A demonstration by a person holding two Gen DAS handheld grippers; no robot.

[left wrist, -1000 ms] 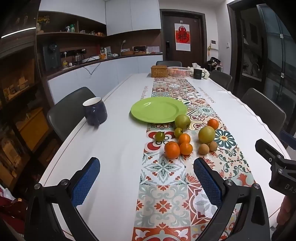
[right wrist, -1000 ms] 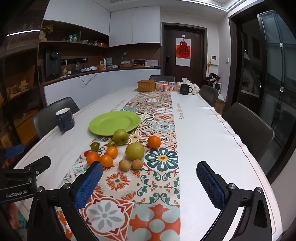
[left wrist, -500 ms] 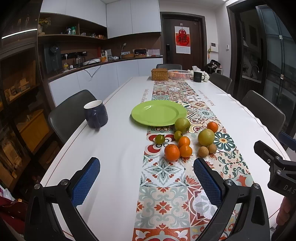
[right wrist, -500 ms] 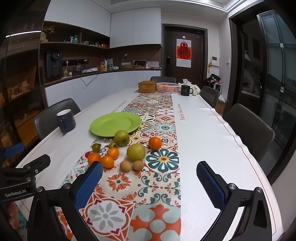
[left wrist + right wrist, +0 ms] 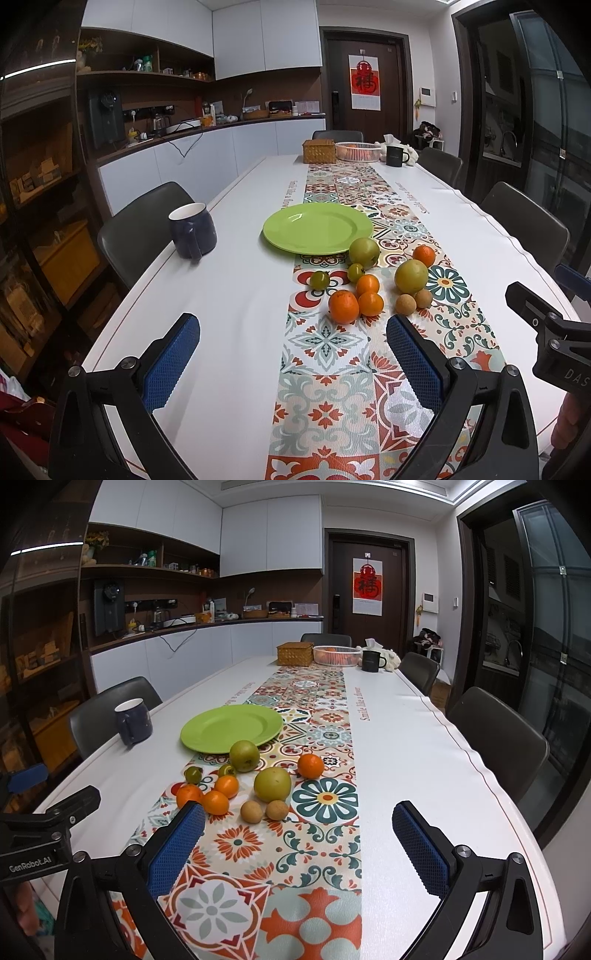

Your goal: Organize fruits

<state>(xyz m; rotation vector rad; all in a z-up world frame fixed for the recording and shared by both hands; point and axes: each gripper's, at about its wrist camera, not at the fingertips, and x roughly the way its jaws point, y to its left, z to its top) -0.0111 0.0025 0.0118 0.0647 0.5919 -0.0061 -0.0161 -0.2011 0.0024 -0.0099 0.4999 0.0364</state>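
An empty green plate (image 5: 317,228) (image 5: 232,727) sits on the patterned runner. Just in front of it lies a loose cluster of fruit: two large green fruits (image 5: 411,275) (image 5: 272,784), several oranges (image 5: 343,306) (image 5: 310,765), two small green tomatoes (image 5: 319,279) and two small brown fruits (image 5: 251,811). My left gripper (image 5: 293,354) is open and empty, low over the table short of the fruit. My right gripper (image 5: 299,843) is open and empty, also short of the fruit, to the right of the left one.
A dark blue mug (image 5: 192,230) stands left of the plate. At the far end are a wicker box (image 5: 319,151), a white basket (image 5: 357,150) and a black mug (image 5: 395,156). Dark chairs (image 5: 498,738) line both long sides of the white table.
Both grippers have moved slightly forward and lower toward the fruit. Nothing on the table has moved.
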